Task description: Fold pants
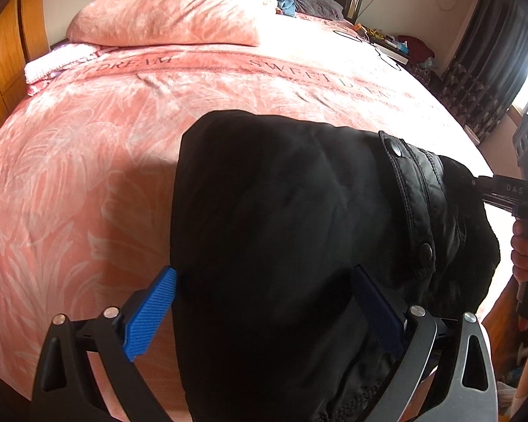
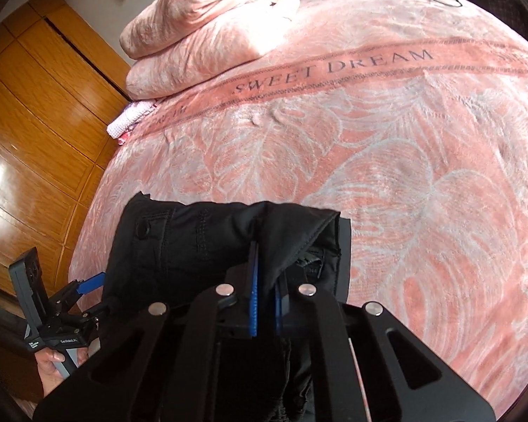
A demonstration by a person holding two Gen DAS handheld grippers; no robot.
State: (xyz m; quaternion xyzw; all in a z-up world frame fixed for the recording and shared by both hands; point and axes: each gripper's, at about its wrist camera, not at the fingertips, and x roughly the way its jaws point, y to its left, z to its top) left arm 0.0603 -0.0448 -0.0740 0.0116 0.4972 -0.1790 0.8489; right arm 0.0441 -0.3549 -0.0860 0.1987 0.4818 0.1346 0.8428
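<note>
Black pants lie bunched on the near part of a pink bed cover, the snap-button waistband toward the right. My left gripper straddles the near fabric with its blue pads wide apart and not pressing; it is open. In the right wrist view my right gripper has its blue pads nearly together, pinching a fold of the pants. The left gripper shows at the pants' left edge, held by a hand. The right gripper enters from the right.
A stack of folded pink blankets sits at the far side of the bed, with a small white-pink cloth beside it. A wooden wardrobe stands left of the bed. A cluttered bedside shelf and dark curtains lie far right.
</note>
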